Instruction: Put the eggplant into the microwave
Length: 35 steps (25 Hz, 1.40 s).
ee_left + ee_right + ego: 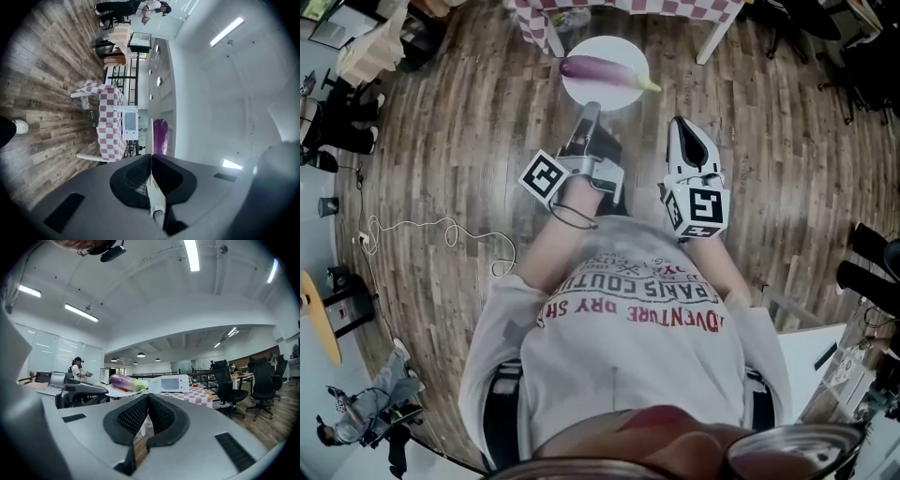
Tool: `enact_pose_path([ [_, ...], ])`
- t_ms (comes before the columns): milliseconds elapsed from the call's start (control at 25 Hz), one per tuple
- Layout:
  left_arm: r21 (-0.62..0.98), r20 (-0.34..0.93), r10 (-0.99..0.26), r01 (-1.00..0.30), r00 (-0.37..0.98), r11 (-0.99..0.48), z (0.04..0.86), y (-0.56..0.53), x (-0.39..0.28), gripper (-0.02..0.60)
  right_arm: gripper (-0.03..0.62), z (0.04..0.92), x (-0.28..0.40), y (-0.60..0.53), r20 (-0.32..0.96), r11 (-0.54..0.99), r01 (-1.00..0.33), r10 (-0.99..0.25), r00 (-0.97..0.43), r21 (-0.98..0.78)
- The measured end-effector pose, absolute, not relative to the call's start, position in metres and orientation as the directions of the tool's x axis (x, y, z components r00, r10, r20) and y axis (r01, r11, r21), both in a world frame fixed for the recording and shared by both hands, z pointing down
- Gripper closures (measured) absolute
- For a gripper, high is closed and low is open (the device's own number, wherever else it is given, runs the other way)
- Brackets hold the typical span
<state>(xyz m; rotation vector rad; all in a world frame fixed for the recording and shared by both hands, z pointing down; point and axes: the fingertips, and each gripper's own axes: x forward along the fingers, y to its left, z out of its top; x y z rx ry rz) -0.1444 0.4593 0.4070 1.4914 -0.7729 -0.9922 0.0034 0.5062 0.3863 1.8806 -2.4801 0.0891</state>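
A purple eggplant (598,67) with a green stem lies on a round white plate (602,95) held out in front of me over the wooden floor. My left gripper (589,112) is shut on the plate's near rim. In the left gripper view the plate (150,133) shows edge-on between the jaws, with the eggplant (160,133) just beyond. My right gripper (680,125) hangs beside the plate to the right, shut and holding nothing. Ahead, the white microwave (169,383) stands on a checkered table (206,394), its door closed. The right gripper view also catches the eggplant (124,381).
The checkered table (546,26) and its white leg (712,42) lie just beyond the plate. Black office chairs (260,383) stand to the right. A white cable (431,230) trails on the floor at left. A person in a headset (77,367) stands far off.
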Motion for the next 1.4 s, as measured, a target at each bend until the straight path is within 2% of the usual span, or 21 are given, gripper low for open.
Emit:
enact_pose_path([
  [440, 0.992, -0.125, -0.883, 0.082, 0.453, -0.098, 0.422, 0.334, -0.138, 0.552, 0.569, 0.39, 0.004, 0.383, 0.076, 0.28, -0.96, -0.957, -0.281, -0.022],
  [880, 0.991, -0.132, -0.838, 0.082, 0.529, -0.104, 0.409, 0.137, -0.141, 0.552, 0.568, 0.386, 0.009, 0.199, 0.107, 0.183, -0.983, -0.977, -0.184, -0.018],
  [1160, 0.991, -0.131, -0.811, 0.086, 0.57, -0.1, 0.408, 0.049, -0.126, 0.552, 0.569, 0.396, 0.014, 0.103, 0.135, 0.162, -0.986, -0.977, -0.166, -0.039],
  [1400, 0.997, -0.074, -0.819, 0.063, 0.569, -0.046, 0.435, -0.012, -0.101, 0.552, 0.569, 0.41, 0.036, 0.033, 0.146, 0.187, -0.982, -0.971, -0.19, -0.035],
])
